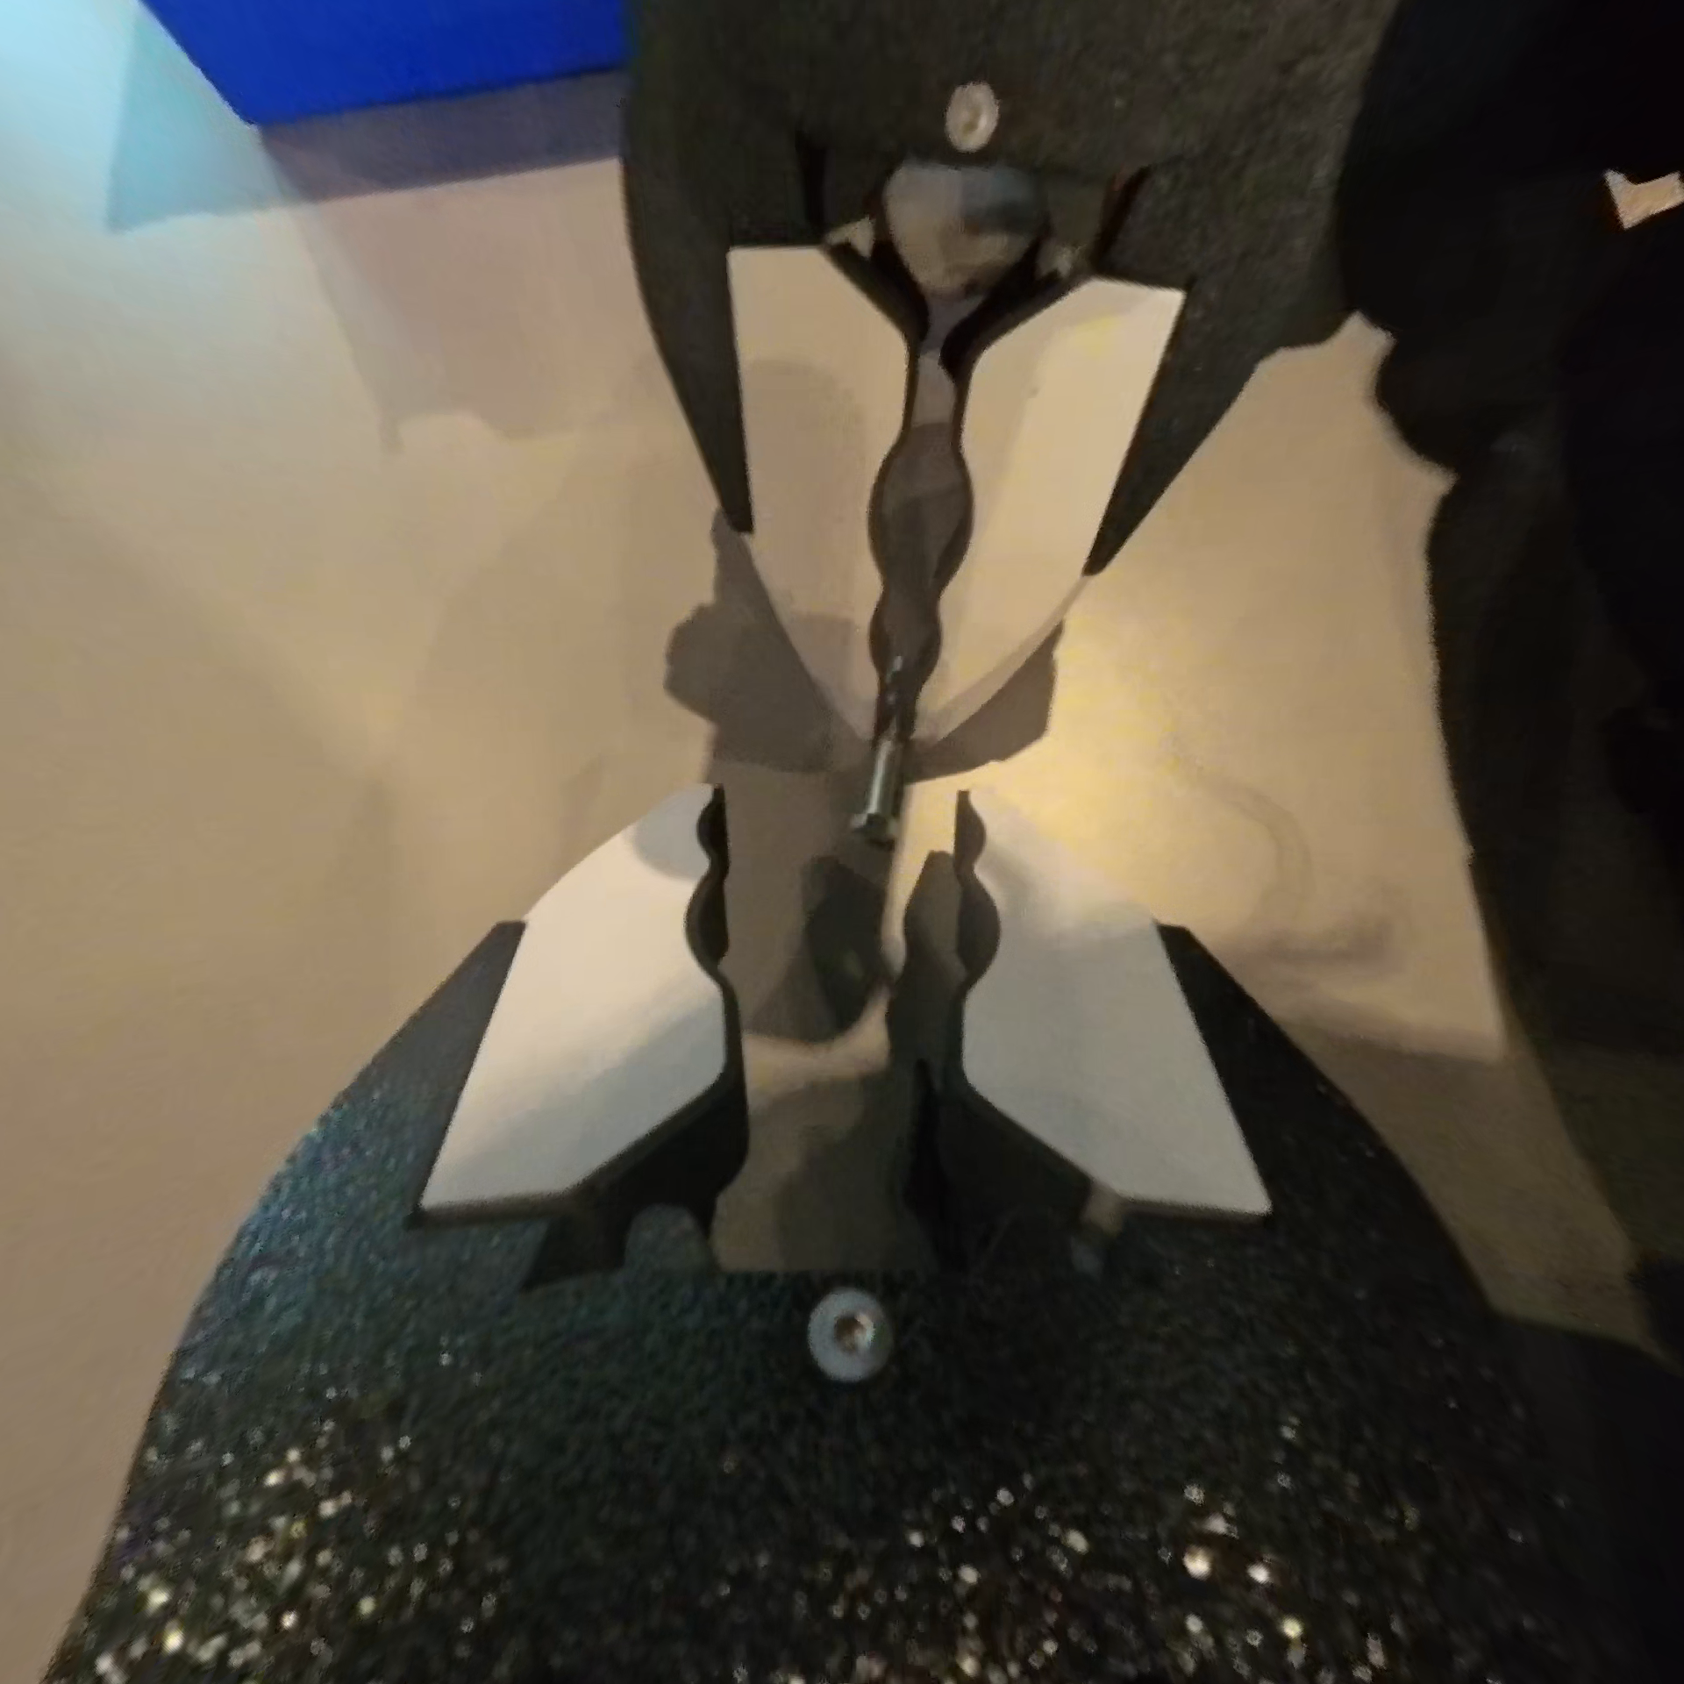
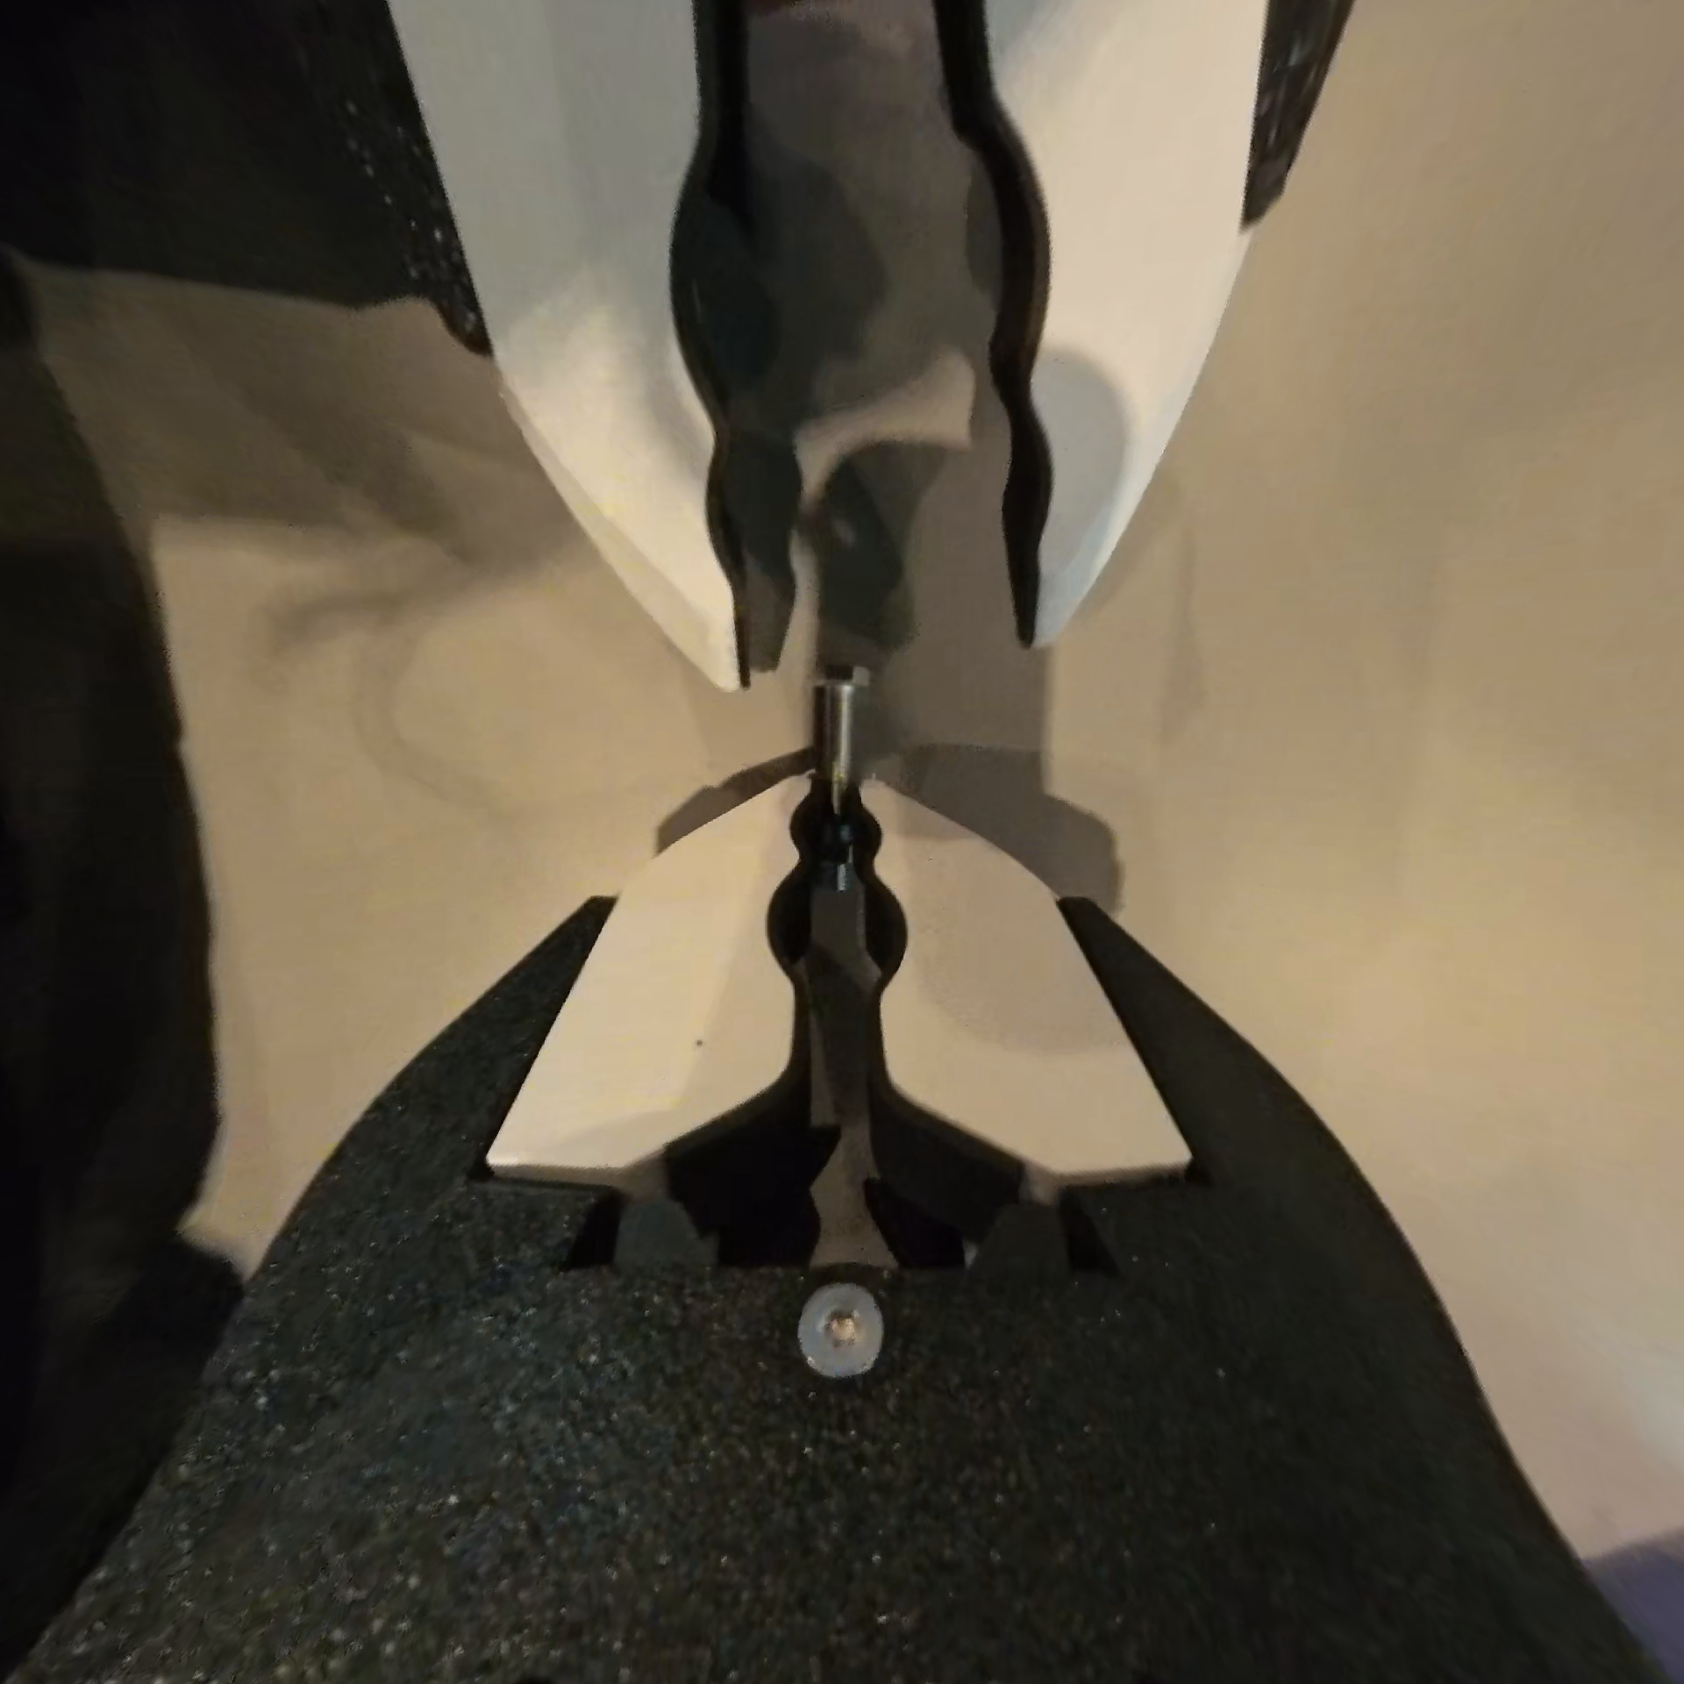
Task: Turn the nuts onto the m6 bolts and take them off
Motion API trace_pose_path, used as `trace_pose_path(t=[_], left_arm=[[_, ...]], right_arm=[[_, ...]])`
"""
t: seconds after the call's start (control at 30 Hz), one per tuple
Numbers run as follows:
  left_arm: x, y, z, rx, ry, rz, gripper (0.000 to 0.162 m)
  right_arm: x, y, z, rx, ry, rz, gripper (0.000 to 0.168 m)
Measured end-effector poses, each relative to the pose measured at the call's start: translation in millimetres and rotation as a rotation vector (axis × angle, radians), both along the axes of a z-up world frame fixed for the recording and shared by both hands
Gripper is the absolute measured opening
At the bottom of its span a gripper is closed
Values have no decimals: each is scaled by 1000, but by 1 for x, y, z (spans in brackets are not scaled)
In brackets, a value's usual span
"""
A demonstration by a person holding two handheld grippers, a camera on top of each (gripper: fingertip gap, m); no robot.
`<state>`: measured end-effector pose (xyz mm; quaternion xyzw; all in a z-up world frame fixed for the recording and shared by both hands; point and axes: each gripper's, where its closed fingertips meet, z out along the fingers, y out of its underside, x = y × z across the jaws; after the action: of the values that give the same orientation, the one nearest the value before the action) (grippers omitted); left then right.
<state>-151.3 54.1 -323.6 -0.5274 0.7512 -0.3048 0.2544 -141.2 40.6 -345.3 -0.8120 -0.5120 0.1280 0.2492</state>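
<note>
The right gripper (image 2: 836, 802) is clamped on the bolt (image 2: 838, 729); facing it, the left gripper (image 1: 838, 820) has its fingers apart

The place could not be pinned down as a home, lab or workshop; little of it showed. What did show was a plain beige tabletop (image 1: 273, 729), bare and matte, lit warmly from one side so that soft shadows lay across it. At its far left corner stood a blue box (image 1: 410, 64) against a pale, bluish-lit wall (image 1: 55, 109). It read as a simple bench set up indoors, under lamp light, and no more could be told.
</note>
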Motion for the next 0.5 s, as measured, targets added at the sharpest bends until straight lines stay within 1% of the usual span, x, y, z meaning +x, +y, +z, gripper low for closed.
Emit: trace_pose_path(t=[0.2, 0.27, 0.3, 0.37, 0.5], left_arm=[[2, -6, -11, 9, 79, -8, 46], [2, -10, -12, -10, 88, -20, 38], [1, -12, -12, -19, 93, -33, 29], [0, -13, -13, -15, 101, -44, 6], [1, -10, -17, 18, 94, -38, 5]], right_arm=[[-11, 3, 19, 148, 99, 106, 5], [-13, 3, 24, 187, 103, 126, 5], [-14, 3, 25, 196, 102, 130, 6], [-14, 3, 23, 194, 95, 136, 6], [-13, 4, 20, 203, 78, 140, 6]])
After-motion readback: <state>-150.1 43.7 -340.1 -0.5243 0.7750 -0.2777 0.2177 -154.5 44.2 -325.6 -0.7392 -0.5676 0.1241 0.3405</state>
